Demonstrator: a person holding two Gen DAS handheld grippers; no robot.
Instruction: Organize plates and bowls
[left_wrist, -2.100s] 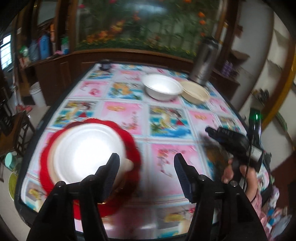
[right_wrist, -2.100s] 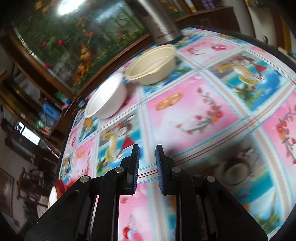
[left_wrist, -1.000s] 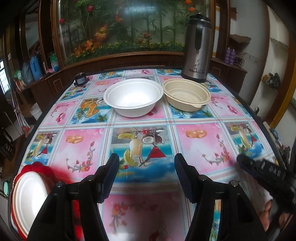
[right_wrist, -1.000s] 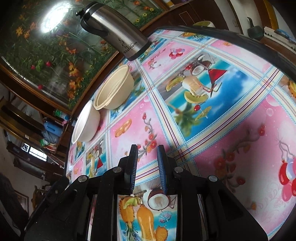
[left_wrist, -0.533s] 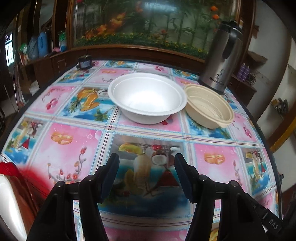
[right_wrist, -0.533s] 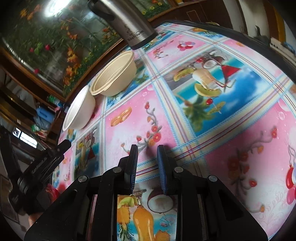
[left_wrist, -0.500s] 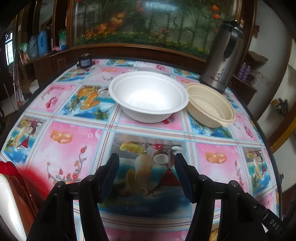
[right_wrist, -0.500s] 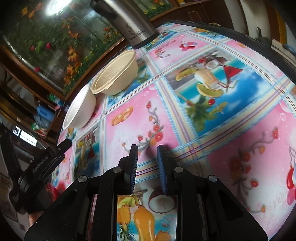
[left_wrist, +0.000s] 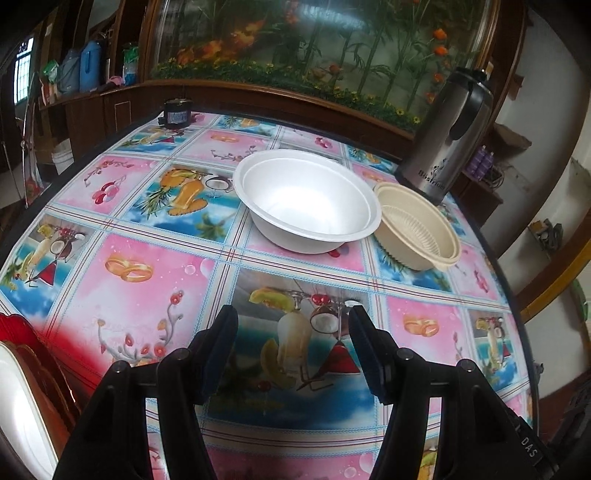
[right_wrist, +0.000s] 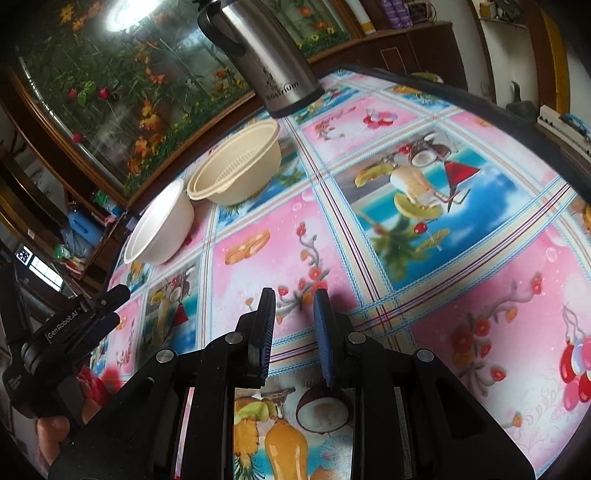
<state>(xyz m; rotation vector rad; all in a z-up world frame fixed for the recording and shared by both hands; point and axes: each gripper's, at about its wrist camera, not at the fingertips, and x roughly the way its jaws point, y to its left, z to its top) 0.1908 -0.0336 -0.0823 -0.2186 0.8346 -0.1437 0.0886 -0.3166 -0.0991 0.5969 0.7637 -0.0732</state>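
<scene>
Bowls, two: white bowl (left_wrist: 308, 206) touching beige bowl (left_wrist: 419, 230); one flask (left_wrist: 448, 136).

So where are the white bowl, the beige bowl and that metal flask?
white bowl (left_wrist: 306, 203): left wrist view, on its inner bottom.
beige bowl (left_wrist: 417, 230): left wrist view, on its ribbed inner wall.
metal flask (right_wrist: 273, 62): right wrist view, on its steel body.
</scene>
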